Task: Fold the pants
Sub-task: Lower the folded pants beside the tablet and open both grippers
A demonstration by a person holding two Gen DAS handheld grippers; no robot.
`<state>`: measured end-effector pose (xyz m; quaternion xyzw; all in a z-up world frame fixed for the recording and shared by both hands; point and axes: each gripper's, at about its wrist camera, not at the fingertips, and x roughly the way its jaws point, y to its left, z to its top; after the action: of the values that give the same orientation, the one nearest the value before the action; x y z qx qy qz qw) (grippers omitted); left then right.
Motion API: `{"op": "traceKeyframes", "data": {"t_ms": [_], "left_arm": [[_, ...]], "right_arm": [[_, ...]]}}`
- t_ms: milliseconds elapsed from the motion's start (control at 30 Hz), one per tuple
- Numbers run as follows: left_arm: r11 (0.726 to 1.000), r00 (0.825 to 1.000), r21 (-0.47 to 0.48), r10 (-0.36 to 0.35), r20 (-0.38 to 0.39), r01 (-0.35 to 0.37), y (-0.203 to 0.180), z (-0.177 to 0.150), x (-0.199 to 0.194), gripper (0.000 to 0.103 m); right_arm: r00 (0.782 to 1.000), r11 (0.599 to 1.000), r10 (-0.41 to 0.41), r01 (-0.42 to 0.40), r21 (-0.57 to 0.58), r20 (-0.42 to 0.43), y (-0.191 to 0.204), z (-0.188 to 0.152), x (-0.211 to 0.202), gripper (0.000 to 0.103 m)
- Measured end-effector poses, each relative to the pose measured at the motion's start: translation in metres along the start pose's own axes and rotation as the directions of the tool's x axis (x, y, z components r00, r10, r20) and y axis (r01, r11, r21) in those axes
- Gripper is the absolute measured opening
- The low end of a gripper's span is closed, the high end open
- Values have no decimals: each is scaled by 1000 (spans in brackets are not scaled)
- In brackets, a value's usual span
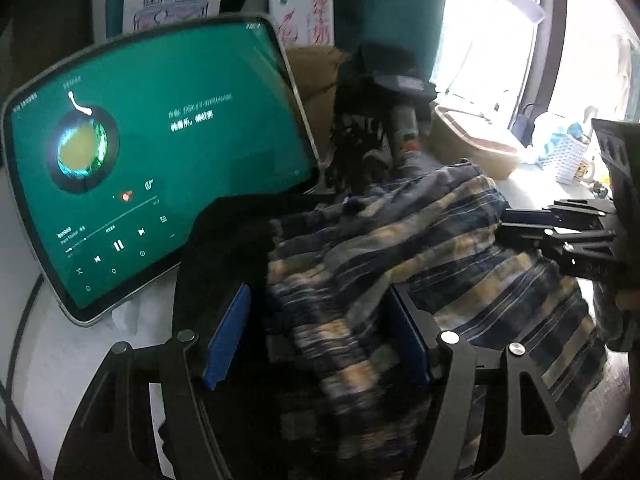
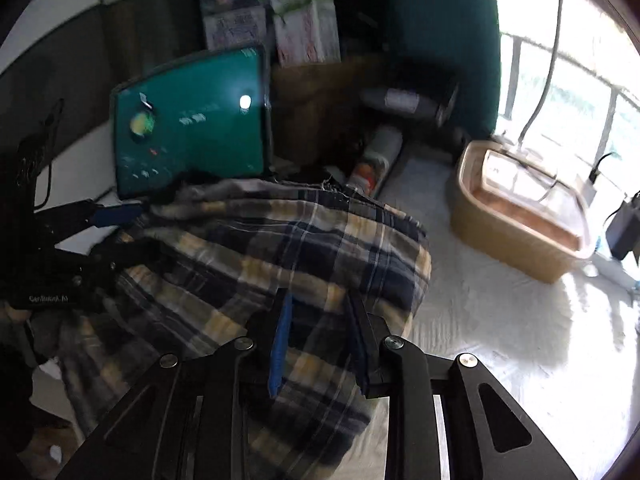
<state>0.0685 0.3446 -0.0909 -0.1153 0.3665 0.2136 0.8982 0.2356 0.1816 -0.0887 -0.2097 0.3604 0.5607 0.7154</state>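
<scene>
- Pants, navy-and-tan plaid cotton [image 2: 280, 248], lie bunched on the white table [image 2: 480, 320] by a green-screened tablet [image 1: 160, 152].
- Left gripper [image 1: 320, 332] gapes around cloth (no squeeze).
- Right gripper [image 2: 320, 328] pinches a fold.

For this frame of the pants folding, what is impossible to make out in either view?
- Pants: waistband and leg ends, left wrist view; bunched folds and motion blur hide them.
- Right gripper: whether its jaws pinch the cloth between them, right wrist view; cloth covers the pads.
- Tablet text: too small and blurred, both views.
- Tan tub contents: window glare, right wrist view.
</scene>
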Motion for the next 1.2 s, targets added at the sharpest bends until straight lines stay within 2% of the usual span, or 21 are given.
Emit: {"op": "traceKeyframes", "data": {"t_ms": [200,300,367,433,667,933,1200], "left_arm": [[999,999,6,43,-1,-43,1,2,2,70],[998,997,4,56,45,-56,-3,3,-17,70],[999,996,3,42,82,-42,-6,3,-31,70],[1000,994,0,21,110,-21,-11,2,-44,70],[999,987,27,-25,160,21,-43,-10,-73,70],[996,977,48,-86,196,78,-83,-31,-96,77],[991,965,52,-135,225,126,-116,-44,-117,87]], "right_arm": [[999,999,40,-40,29,-8,-20,10,21,29],[999,998,40,-40,52,7,-23,12,15,30],[1000,998,-2,0,63,22,-24,10,4,44],[998,997,-41,37,72,43,-23,9,-10,54],[989,992,-91,79,99,115,-13,-11,-65,71],[977,981,-159,139,134,146,-1,-51,-126,73],[954,961,-227,187,204,194,-7,-101,-186,78]]}}
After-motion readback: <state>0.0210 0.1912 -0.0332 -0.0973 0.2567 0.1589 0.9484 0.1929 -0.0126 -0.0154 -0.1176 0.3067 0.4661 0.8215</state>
